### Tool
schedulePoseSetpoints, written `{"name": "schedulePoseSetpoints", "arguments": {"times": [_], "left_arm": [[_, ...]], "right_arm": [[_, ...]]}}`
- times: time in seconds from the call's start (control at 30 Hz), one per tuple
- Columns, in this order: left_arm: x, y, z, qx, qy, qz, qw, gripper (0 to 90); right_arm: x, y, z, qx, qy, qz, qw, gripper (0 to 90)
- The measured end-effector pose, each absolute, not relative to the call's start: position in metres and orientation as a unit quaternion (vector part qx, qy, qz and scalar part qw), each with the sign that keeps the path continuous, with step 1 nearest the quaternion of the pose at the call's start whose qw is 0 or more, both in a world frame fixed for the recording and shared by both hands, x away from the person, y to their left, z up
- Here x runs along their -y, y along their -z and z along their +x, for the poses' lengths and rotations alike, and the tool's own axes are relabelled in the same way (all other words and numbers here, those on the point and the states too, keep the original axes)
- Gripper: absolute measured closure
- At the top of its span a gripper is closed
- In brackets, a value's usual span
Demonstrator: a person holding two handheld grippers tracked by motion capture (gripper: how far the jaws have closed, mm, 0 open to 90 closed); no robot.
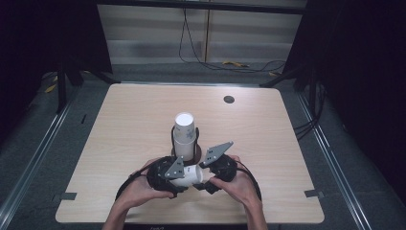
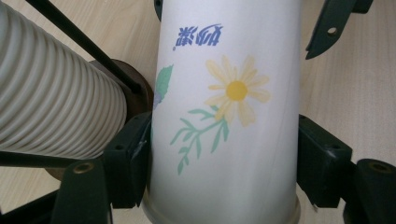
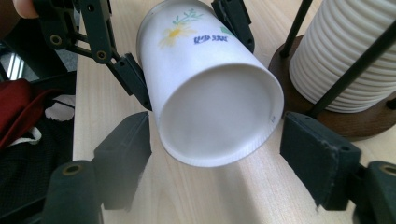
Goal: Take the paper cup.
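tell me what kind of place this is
Probably a lab recording bay, not a home: a bare wooden table ringed by black curtains, loose cables on the floor, and a staged cup holder.

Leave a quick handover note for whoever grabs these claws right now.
Left claw: shut on the flowered paper cup, held sideways above the table.
Right claw: open, jaws either side of the cup's base end, not touching.
Cup stack stands in the wire holder on its wooden base, just behind.
Done: one cup in hand.
Left: probably take it with the right claw or stack it.
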State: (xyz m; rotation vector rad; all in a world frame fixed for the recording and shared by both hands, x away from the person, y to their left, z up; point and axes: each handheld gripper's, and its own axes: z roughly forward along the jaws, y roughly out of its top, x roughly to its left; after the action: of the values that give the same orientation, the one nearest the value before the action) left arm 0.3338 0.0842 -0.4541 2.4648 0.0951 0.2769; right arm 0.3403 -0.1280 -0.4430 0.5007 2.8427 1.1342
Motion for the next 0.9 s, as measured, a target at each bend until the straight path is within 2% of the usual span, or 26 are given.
{"name": "schedulePoseSetpoints", "arguments": {"times": [0.5, 0.9], "left_arm": [[-0.0806, 0.4558, 0.3261, -0.031, -0.101, 0.940, 0.325, 29.3], [-0.0838, 0.4598, 0.3278, -0.024, -0.090, 0.937, 0.337, 28.5]], "right_arm": [[0.1195, 0.4431, 0.3428, -0.921, -0.358, 0.151, -0.002, 26.6], [0.1194, 0.4422, 0.3415, -0.919, -0.369, 0.139, -0.013, 33.4]]}}
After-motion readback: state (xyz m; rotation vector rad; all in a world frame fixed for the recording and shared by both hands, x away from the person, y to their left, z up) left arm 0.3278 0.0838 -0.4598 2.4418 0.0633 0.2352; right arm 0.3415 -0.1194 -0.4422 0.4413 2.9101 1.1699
